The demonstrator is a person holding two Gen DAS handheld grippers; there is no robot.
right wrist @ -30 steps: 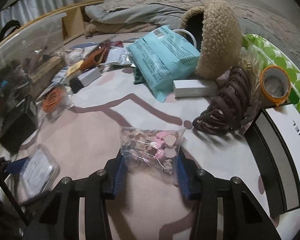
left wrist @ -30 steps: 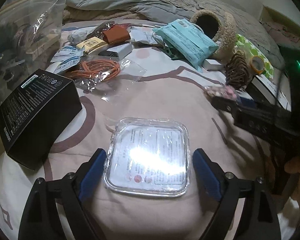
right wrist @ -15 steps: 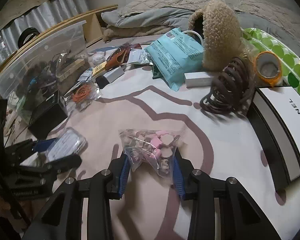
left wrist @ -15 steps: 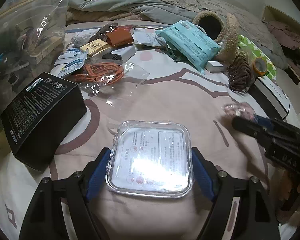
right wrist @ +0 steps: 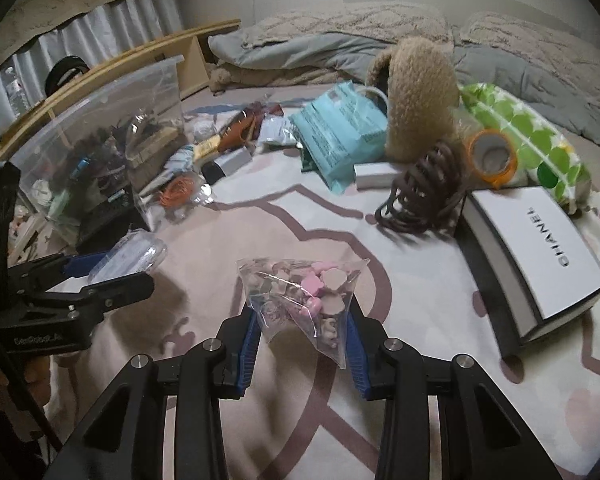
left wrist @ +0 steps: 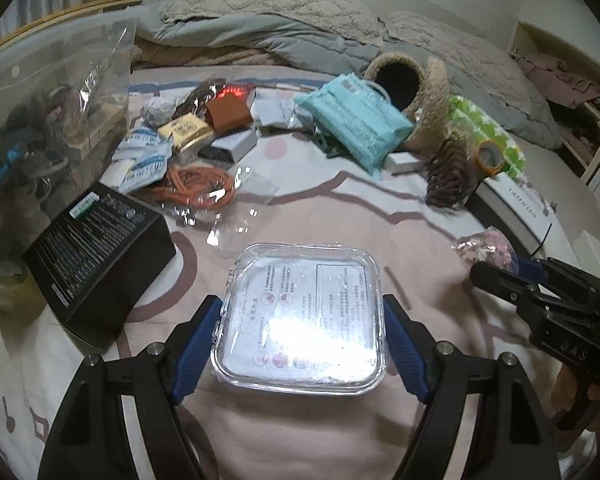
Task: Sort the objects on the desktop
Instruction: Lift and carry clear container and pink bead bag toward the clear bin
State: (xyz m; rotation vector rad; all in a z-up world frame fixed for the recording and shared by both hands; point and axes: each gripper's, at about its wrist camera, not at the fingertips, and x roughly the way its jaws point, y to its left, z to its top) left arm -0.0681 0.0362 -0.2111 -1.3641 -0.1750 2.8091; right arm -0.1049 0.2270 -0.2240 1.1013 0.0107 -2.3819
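Note:
A clear square plastic case (left wrist: 300,316) with a white printed card inside sits between the blue pads (left wrist: 198,332) of my left gripper (left wrist: 302,320), which is shut on it, just above the bedspread. The right wrist view shows the same case (right wrist: 128,258) in the left gripper (right wrist: 100,268) at the left edge. My right gripper (right wrist: 300,320) is shut on a small clear bag of pink and beige pieces (right wrist: 300,292), which hangs off the bed. In the left wrist view the right gripper (left wrist: 512,272) and its bag (left wrist: 488,248) are at the right.
A clear storage bin (right wrist: 100,140) with several items stands at the left, with a black box (left wrist: 96,256) beside it. Further back lie a bagged orange cable (left wrist: 196,188), a teal packet (left wrist: 356,124), a woolly pouch (left wrist: 420,92), a brown hair claw (right wrist: 424,196), a tape roll (right wrist: 492,156) and a white box (right wrist: 540,248).
My left jaws closed onto the clear case and lifted it slightly. The right gripper tightened on the bag, raised it off the bed and drew back from the hair claw.

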